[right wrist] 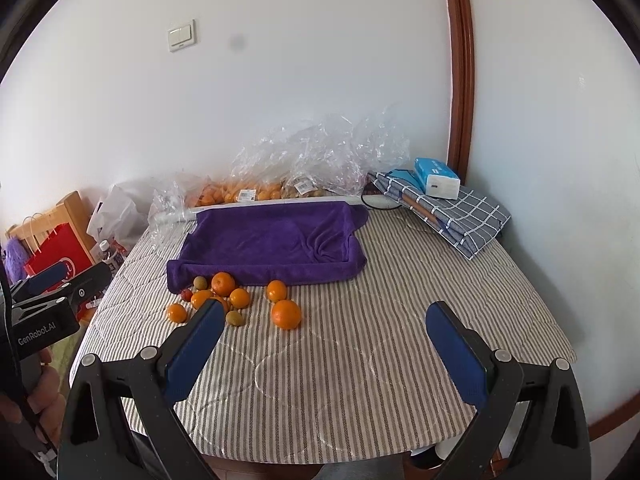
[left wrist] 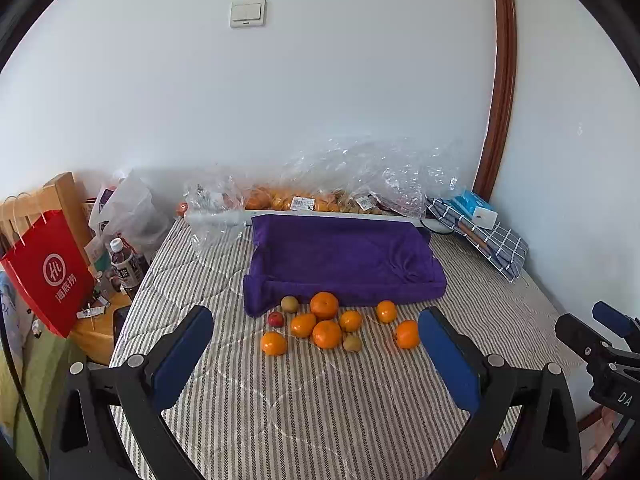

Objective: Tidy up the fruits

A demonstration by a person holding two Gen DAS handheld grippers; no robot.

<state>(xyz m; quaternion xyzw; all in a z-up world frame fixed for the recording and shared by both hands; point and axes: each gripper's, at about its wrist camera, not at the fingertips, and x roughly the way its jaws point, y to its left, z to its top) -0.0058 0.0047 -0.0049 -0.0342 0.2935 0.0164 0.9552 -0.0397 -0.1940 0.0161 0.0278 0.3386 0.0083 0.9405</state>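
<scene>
Several oranges (left wrist: 327,334) (right wrist: 286,314), two brownish kiwis (left wrist: 352,343) (right wrist: 235,317) and a small red fruit (left wrist: 275,319) (right wrist: 186,295) lie loose on the striped tablecloth, just in front of a tray draped in purple cloth (left wrist: 344,264) (right wrist: 272,244). My left gripper (left wrist: 316,340) is open and empty, above the table short of the fruit. My right gripper (right wrist: 326,320) is open and empty, to the right of the pile. Nothing shows inside the tray.
Clear plastic bags of oranges and other fruit (left wrist: 320,196) (right wrist: 256,192) lie behind the tray by the wall. A folded checked cloth with tissue packs (left wrist: 480,224) (right wrist: 440,204) sits at the back right. A red paper bag (left wrist: 48,272) and bottles (left wrist: 126,264) stand on a side stand at the left.
</scene>
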